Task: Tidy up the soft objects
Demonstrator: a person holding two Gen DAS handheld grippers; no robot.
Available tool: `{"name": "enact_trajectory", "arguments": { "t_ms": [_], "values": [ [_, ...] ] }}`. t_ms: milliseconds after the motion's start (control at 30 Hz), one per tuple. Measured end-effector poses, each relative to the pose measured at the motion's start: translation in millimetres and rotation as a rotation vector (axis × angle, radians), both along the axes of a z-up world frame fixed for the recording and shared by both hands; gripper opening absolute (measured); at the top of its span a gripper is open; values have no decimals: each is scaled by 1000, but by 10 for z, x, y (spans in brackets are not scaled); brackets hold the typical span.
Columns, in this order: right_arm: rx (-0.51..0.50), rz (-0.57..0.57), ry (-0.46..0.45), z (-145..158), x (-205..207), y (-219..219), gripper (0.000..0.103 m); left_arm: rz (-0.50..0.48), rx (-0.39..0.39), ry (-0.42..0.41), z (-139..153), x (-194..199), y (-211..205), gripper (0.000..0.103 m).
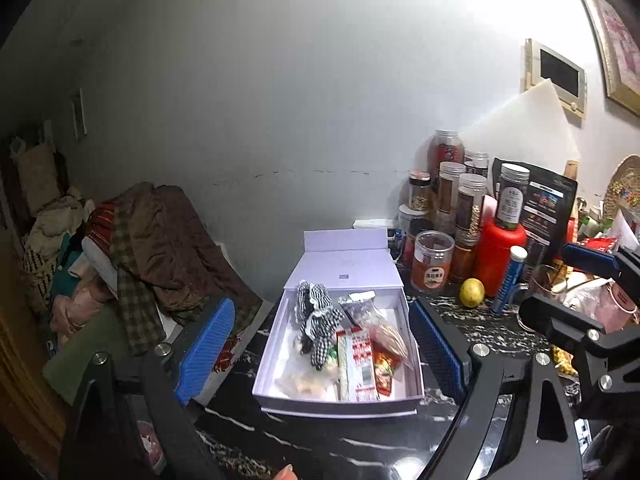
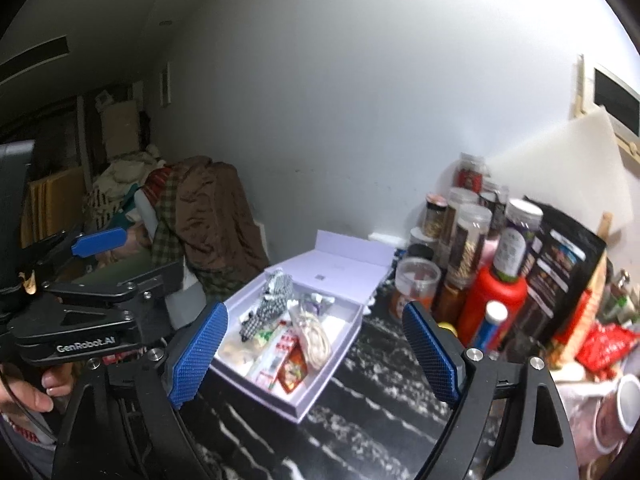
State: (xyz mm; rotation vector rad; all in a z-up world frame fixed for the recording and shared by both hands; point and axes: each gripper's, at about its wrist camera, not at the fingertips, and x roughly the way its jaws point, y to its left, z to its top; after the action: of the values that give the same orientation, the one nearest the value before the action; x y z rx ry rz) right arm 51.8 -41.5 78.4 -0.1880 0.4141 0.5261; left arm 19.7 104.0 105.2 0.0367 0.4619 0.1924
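**A:** Where are your grippers?

**B:** Your left gripper (image 1: 320,344) hangs above the black marble-patterned counter (image 1: 360,452) with its blue pads spread wide and nothing between them but the view of the box. Your right gripper (image 2: 316,354) is spread just as wide, also empty. Neither pad touches anything.

**A:** And the soft things?

**B:** They lie in the open lavender box (image 1: 276,344) on the counter, its lid (image 1: 346,270) folded back toward the wall. Inside you have a black-and-white checked fabric piece (image 1: 316,320) on the left, a silvery foil packet (image 1: 356,302) at the back, a clear bag of pale strands (image 1: 386,336), a long white-and-red packet (image 1: 360,368), a small red sachet (image 1: 386,364), and something pale and crumpled (image 1: 304,384) in the near corner; I cannot tell what that is.

**A:** What crowds you?

**B:** To the right of the box stands a dense cluster: clear jars (image 1: 432,260) with spices, a red bottle (image 1: 500,248), a blue tube (image 1: 508,280) leaning, a lemon (image 1: 472,292) near the box's right side, and a black pouch (image 1: 552,208) behind. A white board (image 1: 528,128) leans on the wall. Further right a glass mug (image 1: 540,284) sits behind your right gripper's body.

**A:** And left?

**B:** A heap of clothes (image 1: 160,248), brown and plaid, rises beyond the counter's edge. In the right wrist view your left hand (image 2: 36,388) grips its handle at the far left.
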Motion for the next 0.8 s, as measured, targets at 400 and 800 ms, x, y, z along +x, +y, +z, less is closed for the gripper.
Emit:
{"name": "enact_trajectory", "arguments": {
  "t_ms": [400,800],
  "values": [
    [-10,-55,85,-378,-399,-243,90,5,-59,75,-377,-392,-159,90],
    [-13,-63,138,-604,-607,-247,90,1,-96,128,-615,-545,-177,90]
  ]
}}
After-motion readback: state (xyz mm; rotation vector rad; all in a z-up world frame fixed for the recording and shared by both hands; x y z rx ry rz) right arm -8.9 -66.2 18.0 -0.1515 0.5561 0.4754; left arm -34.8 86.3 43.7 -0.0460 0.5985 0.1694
